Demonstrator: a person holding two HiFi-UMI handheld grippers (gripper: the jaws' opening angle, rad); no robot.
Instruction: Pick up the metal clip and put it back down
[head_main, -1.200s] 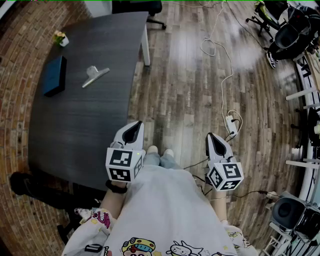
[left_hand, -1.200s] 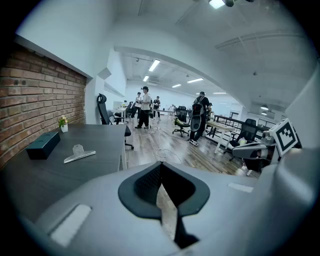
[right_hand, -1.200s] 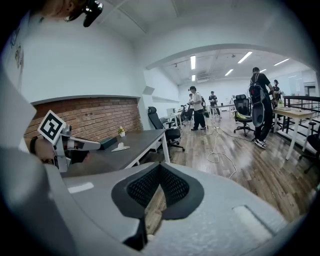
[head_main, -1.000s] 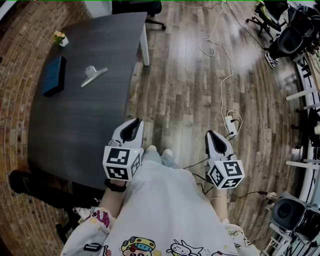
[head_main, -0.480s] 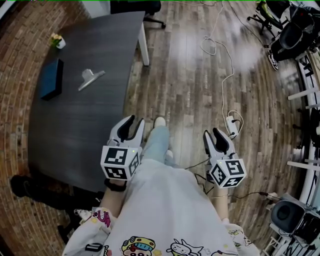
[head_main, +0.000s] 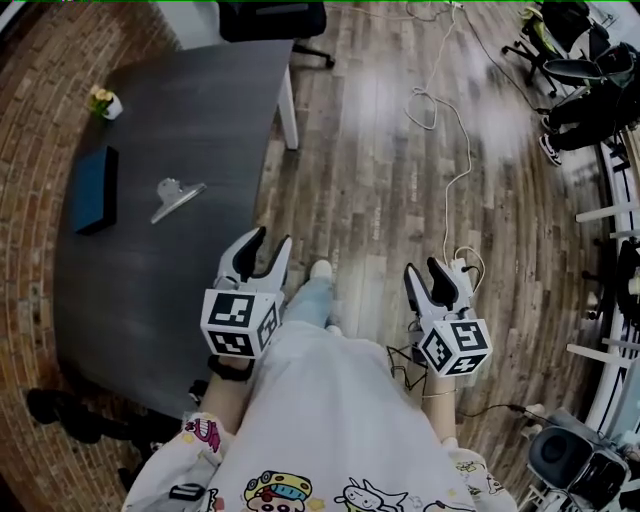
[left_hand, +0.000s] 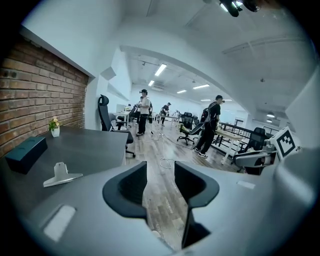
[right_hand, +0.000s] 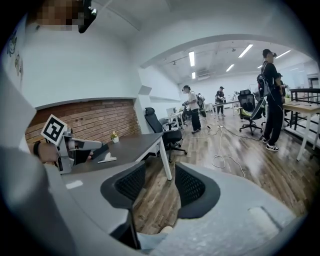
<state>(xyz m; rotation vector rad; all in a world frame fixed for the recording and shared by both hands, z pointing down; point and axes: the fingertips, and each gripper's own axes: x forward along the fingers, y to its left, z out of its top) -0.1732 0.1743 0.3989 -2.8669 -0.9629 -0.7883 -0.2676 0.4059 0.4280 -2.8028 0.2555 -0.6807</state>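
The jaws, closed a second ago, are being opened on the left gripper (head_main: 270, 241) and right gripper (head_main: 422, 269), with nothing between them. The metal clip (head_main: 176, 196) is left untouched on the bench (head_main: 170, 290), well apart, so the pickup is judged merely prepared.

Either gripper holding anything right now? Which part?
Nothing is held. The left gripper and right gripper are both opening with only floor between the jaws. The metal clip lies on the table.
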